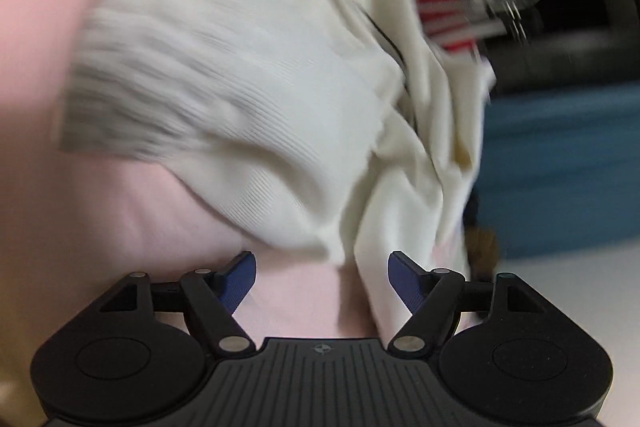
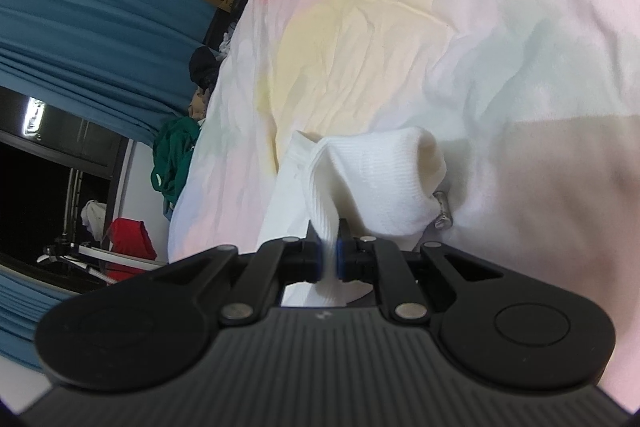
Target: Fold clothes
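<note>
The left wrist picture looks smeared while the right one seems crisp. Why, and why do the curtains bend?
Left wrist view: motion blur streaks the ribbed white garment and the background, while the open left claw stays sharp, since it rides with the camera. Right wrist view: mostly sharp, the right claw pinching a white garment; the fisheye lens bows the blue curtain, and a shadow dims the bedsheet.

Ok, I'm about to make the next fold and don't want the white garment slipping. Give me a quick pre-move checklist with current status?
1. Right gripper shut on the white garment: ok, ribbed fabric is pinched between the fingers.
2. Left gripper open: ok, nothing between its blue pads.
3. Left gripper has cloth within the jaws: not ok, fabric lies just ahead.
4. Garment flat on the pastel bedspread: not ok, bunched.
5. Which edge is held: cannot tell.
</note>
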Demonstrator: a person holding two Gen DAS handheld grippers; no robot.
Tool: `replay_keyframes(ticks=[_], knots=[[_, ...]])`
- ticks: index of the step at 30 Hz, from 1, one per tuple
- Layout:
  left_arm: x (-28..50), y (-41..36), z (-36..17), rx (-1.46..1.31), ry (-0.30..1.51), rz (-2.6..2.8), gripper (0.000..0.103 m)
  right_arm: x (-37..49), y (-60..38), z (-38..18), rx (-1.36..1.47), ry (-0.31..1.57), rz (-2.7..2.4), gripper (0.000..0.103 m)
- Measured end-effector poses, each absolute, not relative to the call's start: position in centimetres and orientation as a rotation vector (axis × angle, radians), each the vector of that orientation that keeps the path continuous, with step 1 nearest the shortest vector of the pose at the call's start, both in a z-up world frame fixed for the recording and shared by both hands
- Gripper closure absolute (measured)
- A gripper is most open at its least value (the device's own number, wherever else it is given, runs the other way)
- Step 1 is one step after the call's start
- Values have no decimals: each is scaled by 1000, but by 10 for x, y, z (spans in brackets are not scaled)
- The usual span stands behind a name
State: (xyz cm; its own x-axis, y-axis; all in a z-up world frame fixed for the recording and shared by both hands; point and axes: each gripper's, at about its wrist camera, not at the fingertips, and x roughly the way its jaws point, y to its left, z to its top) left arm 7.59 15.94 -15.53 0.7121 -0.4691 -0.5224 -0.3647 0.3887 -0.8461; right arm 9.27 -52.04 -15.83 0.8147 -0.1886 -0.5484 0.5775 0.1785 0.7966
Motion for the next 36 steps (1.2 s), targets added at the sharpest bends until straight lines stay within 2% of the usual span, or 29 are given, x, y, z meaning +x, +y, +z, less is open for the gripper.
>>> replay_keyframes(ticks=[8, 12, 20, 23, 27, 36], knots=[[70, 172, -149, -1237, 734, 38, 32, 89, -523, -155, 1268, 296, -570, 93], [72, 177, -149, -1253, 708, 72, 40, 90, -524, -153, 1235, 279, -573, 93], [71, 190, -153, -1310, 667, 128, 72, 98, -522, -156, 1183, 347, -604, 94], [68, 196, -150, -1322, 647, 145, 94, 98, -522, -153, 1162, 353, -610, 94], [52, 212, -137, -1392, 571, 158, 97, 95, -523, -150, 1162, 339, -606, 96], [36, 277, -53, -1249, 490, 198, 98, 82, -531, -152, 1176, 317, -639, 97]])
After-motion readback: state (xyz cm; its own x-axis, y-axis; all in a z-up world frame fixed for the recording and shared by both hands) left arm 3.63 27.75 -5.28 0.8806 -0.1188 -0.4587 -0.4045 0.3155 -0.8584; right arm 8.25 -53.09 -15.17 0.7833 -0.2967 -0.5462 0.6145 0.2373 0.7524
